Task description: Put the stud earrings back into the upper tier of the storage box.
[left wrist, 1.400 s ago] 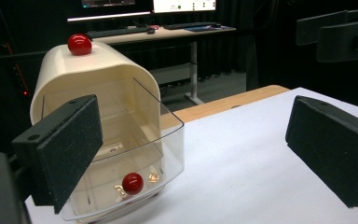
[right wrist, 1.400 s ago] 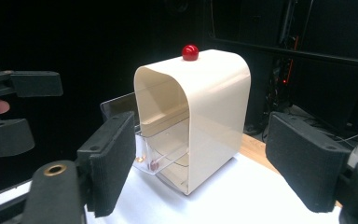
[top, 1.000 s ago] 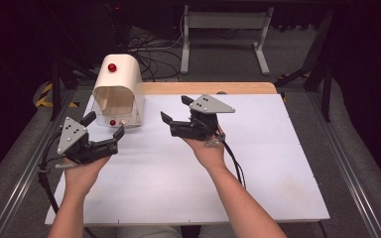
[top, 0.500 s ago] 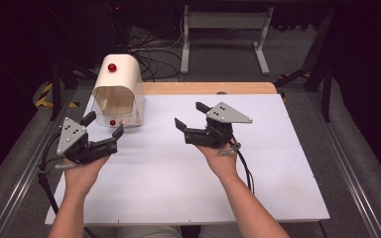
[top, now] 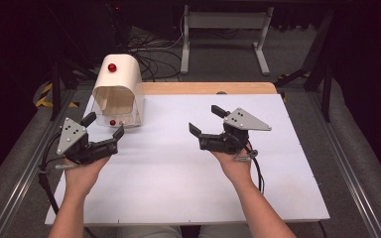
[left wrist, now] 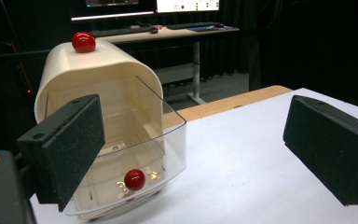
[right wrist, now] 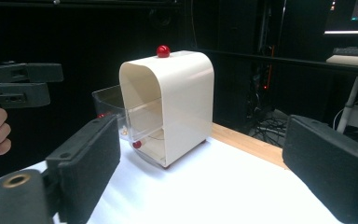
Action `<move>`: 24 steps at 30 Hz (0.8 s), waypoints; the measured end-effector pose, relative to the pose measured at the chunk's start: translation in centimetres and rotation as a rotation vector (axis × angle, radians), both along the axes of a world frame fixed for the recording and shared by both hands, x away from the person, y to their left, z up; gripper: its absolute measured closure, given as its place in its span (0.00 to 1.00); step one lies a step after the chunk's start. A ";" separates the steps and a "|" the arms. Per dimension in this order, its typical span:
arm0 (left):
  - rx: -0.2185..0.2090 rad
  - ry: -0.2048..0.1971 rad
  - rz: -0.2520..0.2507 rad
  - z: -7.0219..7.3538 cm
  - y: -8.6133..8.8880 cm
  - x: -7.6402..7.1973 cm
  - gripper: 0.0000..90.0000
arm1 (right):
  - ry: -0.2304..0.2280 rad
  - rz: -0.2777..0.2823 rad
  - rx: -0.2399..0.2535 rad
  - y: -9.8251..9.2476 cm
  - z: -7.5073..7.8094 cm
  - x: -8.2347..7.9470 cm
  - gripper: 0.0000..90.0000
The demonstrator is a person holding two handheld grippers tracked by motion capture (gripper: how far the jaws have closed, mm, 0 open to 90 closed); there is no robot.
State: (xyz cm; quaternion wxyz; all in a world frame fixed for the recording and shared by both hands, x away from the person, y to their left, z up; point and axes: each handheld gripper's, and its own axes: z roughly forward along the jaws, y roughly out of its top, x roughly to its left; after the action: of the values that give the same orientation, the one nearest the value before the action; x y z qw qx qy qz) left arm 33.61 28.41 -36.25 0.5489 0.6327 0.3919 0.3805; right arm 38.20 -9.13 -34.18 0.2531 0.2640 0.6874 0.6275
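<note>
A cream arched box (top: 124, 79) with a red knob (top: 112, 67) on top stands at the table's back left. Its clear drawer (left wrist: 163, 140) sticks partly out of the front, with a small red knob (left wrist: 134, 179) low on it. My left gripper (top: 104, 125) is open just in front of the drawer, apart from it, with nothing between its jaws. My right gripper (top: 204, 119) is open over the middle of the white table (top: 178, 188), aimed at the box (right wrist: 186, 98) from the side. In the right gripper view the left gripper (right wrist: 18, 84) shows at the left edge.
A wooden strip (top: 208, 88) runs along the table's back edge. Metal rails (top: 15, 173) flank the table. A desk frame (top: 223, 29) and floor cables (top: 154, 49) lie beyond. A desk with a keyboard (left wrist: 168, 30) stands in the dark background.
My right gripper has drifted right and a little toward the person, still open. The left gripper and the box have stayed put.
</note>
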 end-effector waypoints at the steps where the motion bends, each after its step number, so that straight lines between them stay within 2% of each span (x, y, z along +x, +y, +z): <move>1: 0.002 -0.001 -0.001 0.0 0.0 0.0 0.07 | 0.000 0.000 0.000 0.0 0.0 0.0 0.12; 8: 0.005 0.003 -0.001 -0.1 -0.1 0.1 0.06 | 0.001 -0.013 0.015 -2.0 -0.3 -0.4 0.09; 24: 0.007 0.005 -0.008 -0.3 -0.1 0.0 0.06 | -0.001 -0.041 0.036 -5.1 -1.3 -0.9 0.05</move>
State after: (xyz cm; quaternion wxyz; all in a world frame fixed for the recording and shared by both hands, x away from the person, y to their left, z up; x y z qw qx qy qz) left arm 33.63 28.31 -36.54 0.5471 0.6374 0.3893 0.3781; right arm 37.28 -14.22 -35.46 0.2614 0.2821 0.6702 0.6347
